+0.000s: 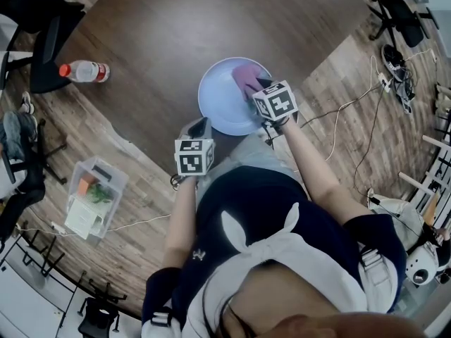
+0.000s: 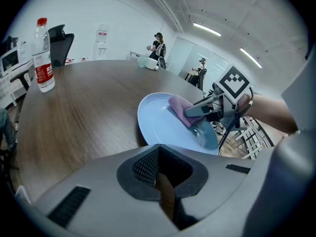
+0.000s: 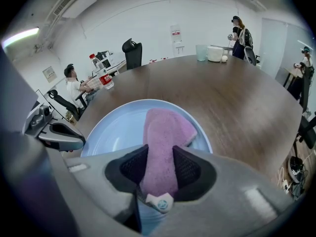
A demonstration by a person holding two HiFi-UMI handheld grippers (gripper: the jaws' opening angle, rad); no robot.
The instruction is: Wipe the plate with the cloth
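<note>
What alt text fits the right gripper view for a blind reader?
The right gripper is shut on a pink cloth lying on a pale blue plate on a brown table; the left gripper is beside the plate's left rim.

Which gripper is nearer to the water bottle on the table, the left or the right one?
Left. The left gripper is at the plate rim, on the side toward the bottle. The right gripper grips the cloth over the plate, farther away.
</note>
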